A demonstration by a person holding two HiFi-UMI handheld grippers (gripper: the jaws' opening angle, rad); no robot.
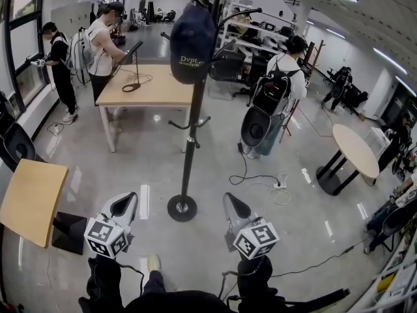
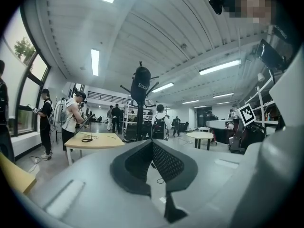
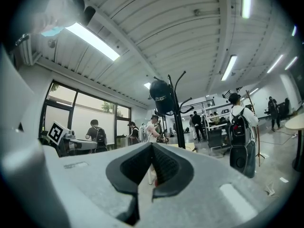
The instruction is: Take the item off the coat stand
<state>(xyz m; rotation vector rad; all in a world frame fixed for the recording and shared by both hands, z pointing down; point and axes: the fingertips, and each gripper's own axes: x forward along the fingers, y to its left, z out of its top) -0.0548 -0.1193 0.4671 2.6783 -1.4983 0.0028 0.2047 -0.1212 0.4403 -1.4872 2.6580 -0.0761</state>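
Nearest the camera: left gripper (image 1: pixel 126 202) and right gripper (image 1: pixel 232 204), low in the head view, side by side and aimed level at the stand. Left jaws are pressed together at the tips with nothing between them. Right jaws are the same, closed and empty. Target is a dark navy cap (image 1: pixel 192 43) with white lettering on the front. It hangs at the top of the black coat stand (image 1: pixel 191 135), over the centre pole, among the upper hooks. Both gripper views show it above and beyond the jaw tips, well apart from them. The stand's round base (image 1: pixel 182 208) sits on the shiny grey floor between the two grippers and just ahead of them; the lower hooks are bare. Behind the stand is a rectangular wooden table (image 1: pixel 159 87) with a black cable loop on top. At the table's left end stands a person in a white sleeveless top (image 1: pixel 104 41) wearing a backpack, and farther left, by the window, a person in black (image 1: pixel 57 60). Right of the stand is a person with a black backpack (image 1: pixel 281 77), back to the camera, beside dark shelving. Farther right stands a round table (image 1: pixel 357 150) on a black foot. A white cable (image 1: pixel 281 189) lies on the floor between it and the stand. At the left edge is a light wooden tabletop (image 1: pixel 29 199), near the left gripper.
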